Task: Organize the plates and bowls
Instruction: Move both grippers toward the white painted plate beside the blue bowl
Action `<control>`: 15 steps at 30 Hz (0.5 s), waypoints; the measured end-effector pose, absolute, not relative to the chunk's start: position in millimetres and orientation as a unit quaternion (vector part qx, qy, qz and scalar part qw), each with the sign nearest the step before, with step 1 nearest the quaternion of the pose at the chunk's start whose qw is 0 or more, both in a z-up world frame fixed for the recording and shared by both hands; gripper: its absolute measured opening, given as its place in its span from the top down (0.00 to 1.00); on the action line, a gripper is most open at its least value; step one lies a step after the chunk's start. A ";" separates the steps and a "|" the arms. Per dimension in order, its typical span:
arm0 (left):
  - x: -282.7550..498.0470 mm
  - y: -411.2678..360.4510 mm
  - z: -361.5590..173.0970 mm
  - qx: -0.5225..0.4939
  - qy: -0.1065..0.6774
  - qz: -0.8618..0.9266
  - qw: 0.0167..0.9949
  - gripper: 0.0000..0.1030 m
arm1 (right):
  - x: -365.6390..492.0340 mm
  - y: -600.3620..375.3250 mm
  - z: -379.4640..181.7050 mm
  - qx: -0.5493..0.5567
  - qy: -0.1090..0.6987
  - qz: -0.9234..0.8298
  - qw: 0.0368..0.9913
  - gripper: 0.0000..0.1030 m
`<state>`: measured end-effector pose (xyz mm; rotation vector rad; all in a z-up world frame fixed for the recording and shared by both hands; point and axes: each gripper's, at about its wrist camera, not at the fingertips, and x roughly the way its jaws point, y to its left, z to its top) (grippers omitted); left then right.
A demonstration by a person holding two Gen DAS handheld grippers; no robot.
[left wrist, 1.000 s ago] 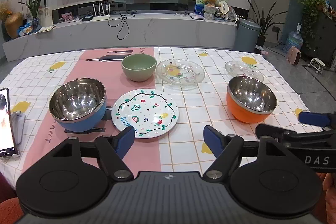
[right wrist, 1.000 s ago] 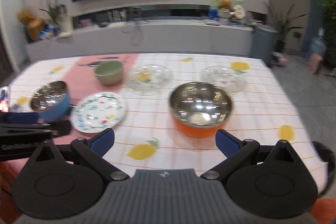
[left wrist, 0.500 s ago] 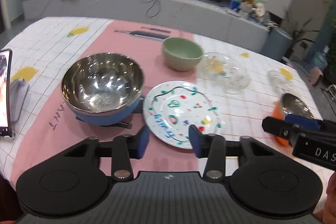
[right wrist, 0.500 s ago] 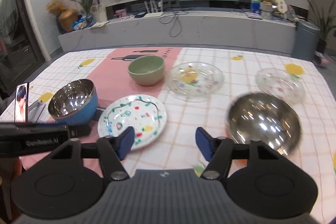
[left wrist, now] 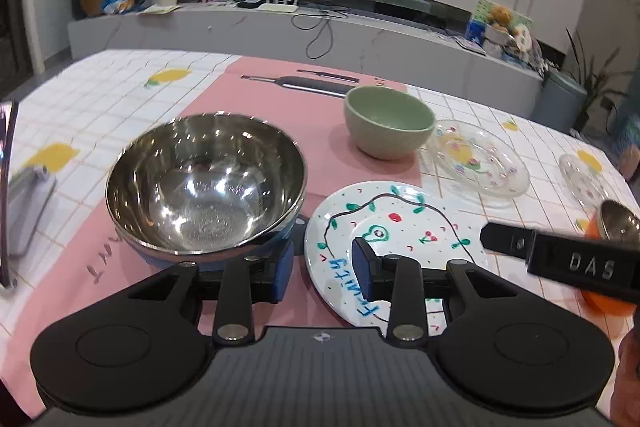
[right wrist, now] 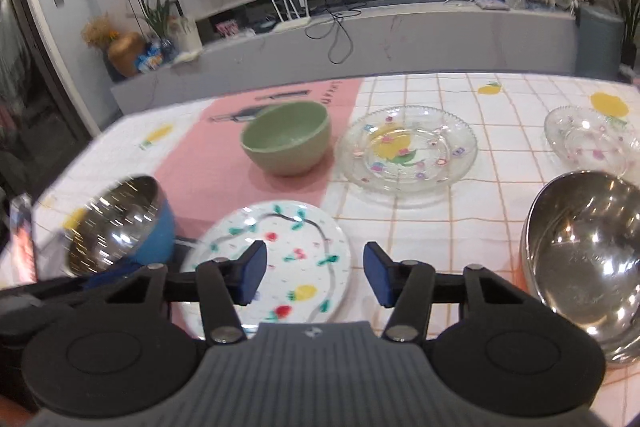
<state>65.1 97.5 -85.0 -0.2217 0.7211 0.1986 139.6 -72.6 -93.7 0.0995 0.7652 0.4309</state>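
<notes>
A steel bowl with a blue outside (left wrist: 204, 183) sits on the pink runner, also in the right wrist view (right wrist: 120, 231). A painted white plate (left wrist: 394, 231) (right wrist: 280, 259) lies beside it. My left gripper (left wrist: 322, 273) is open, low between the blue bowl and the plate's left edge. My right gripper (right wrist: 312, 277) is open over the plate's near right edge. A green bowl (left wrist: 388, 121) (right wrist: 286, 139), a glass plate (left wrist: 478, 163) (right wrist: 408, 151), a smaller glass dish (right wrist: 596, 137) and an orange steel bowl (right wrist: 584, 247) stand around.
A phone on a stand (left wrist: 8, 187) is at the table's left edge. The right gripper's body (left wrist: 560, 259) crosses in front of the orange bowl in the left wrist view. A low TV console (left wrist: 280, 27) runs behind the table.
Both grippers have moved forward and down toward the painted plate. The left jaws have narrowed over the second and now straddle the gap between blue bowl and plate. The right jaws narrowed too.
</notes>
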 end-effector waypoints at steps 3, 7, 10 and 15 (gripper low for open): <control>68.1 100.1 -92.9 -0.127 0.354 0.109 0.920 0.60 | 146.8 -73.0 -101.0 0.066 0.388 0.223 0.892 0.55; 73.6 94.8 -102.3 -0.118 0.361 0.106 0.919 0.63 | 156.1 -77.3 -111.9 0.078 0.410 0.212 0.884 0.61; 77.4 97.1 -108.4 -0.130 0.371 0.106 0.913 0.66 | 160.8 -82.0 -118.4 0.095 0.425 0.204 0.877 0.66; 80.9 98.9 -112.5 -0.145 0.373 0.112 0.910 0.68 | 162.5 -81.1 -125.8 0.096 0.433 0.202 0.873 0.66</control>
